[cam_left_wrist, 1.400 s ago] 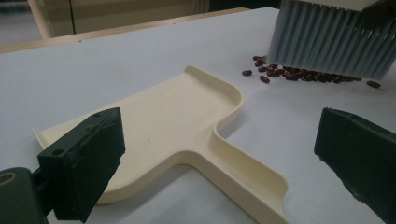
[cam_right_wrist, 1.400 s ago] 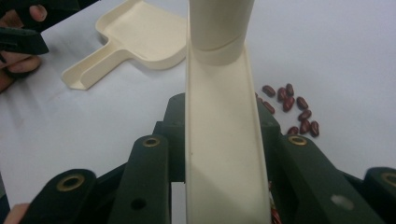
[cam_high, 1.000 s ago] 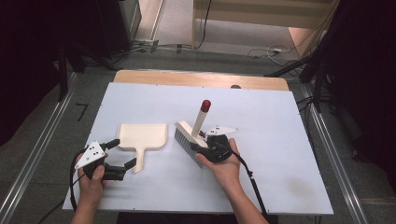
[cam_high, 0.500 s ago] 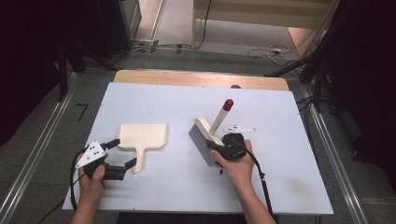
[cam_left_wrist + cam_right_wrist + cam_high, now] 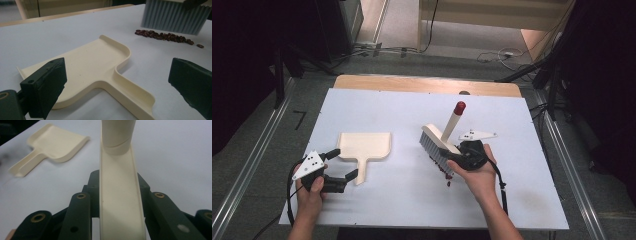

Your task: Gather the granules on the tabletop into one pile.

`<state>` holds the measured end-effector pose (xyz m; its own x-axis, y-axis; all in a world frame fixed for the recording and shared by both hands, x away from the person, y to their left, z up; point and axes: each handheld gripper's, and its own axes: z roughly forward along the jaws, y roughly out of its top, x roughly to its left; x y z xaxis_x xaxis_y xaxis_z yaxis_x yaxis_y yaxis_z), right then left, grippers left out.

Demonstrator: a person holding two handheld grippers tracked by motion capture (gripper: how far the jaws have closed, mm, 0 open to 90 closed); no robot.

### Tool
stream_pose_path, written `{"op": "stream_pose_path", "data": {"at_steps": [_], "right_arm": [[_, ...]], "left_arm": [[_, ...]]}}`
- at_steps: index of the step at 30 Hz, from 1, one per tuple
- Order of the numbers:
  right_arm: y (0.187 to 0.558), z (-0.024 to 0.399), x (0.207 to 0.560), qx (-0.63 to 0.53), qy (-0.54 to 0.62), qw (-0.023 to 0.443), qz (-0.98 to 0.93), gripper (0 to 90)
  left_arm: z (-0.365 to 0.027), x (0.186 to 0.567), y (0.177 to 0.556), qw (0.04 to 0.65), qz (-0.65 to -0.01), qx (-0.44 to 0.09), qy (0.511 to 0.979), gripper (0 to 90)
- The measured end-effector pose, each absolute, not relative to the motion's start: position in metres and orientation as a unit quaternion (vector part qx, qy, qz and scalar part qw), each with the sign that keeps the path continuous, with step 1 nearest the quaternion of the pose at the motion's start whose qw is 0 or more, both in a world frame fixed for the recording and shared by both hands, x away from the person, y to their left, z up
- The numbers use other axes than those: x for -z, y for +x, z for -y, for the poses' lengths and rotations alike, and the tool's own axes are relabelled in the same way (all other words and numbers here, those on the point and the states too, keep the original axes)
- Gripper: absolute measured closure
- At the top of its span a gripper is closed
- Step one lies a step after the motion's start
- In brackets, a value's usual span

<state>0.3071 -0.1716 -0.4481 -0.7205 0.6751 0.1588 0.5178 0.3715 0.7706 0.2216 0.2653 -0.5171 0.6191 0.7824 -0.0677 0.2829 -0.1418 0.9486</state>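
1. Holding a cream hand brush [image 5: 439, 145] by its block, the right gripper [image 5: 460, 159] has its jaws clamped on the two long sides of the block, as the right gripper view shows [image 5: 120, 202].
2. Brush orientation: the block's long axis runs from upper left to lower right in the high view; the grey bristles [image 5: 432, 150] face left and down toward the table, and the round handle [image 5: 452, 124] rises tilted up and to the right, ending in a red tip [image 5: 459, 106].
3. Position: the brush sits right of the table's [image 5: 377, 105] centre, bristles just above a row of dark red beans [image 5: 162, 36].
4. The cream dustpan [image 5: 363, 147] lies flat left of centre, well apart from the brush; its handle [image 5: 361, 172] points toward the person, its open mouth toward the far edge.
5. The left gripper [image 5: 339, 164] rests with jaws wide apart on either side of the dustpan handle, not pressing it [image 5: 130, 95].
6. No brand, label or writing can be read on either tool.
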Motion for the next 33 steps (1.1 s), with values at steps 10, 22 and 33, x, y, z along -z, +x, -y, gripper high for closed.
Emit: {"op": "stream_pose_path", "data": {"at_steps": [10, 22, 33], "right_arm": [[0.283, 0.203, 0.448, -0.418, 0.203, 0.048, -0.884, 65.6], [0.295, 0.198, 0.474, -0.413, 0.15, -0.005, -0.898, 65.6], [0.324, 0.2, 0.485, -0.432, 0.175, -0.009, -0.885, 65.7]], "left_arm": [[-0.264, 0.517, 0.222, 0.537, -0.371, -0.23, 0.722, 1.9], [-0.264, 0.518, 0.222, 0.538, -0.371, -0.226, 0.722, 1.8], [-0.264, 0.518, 0.222, 0.538, -0.372, -0.224, 0.723, 1.8]]}}
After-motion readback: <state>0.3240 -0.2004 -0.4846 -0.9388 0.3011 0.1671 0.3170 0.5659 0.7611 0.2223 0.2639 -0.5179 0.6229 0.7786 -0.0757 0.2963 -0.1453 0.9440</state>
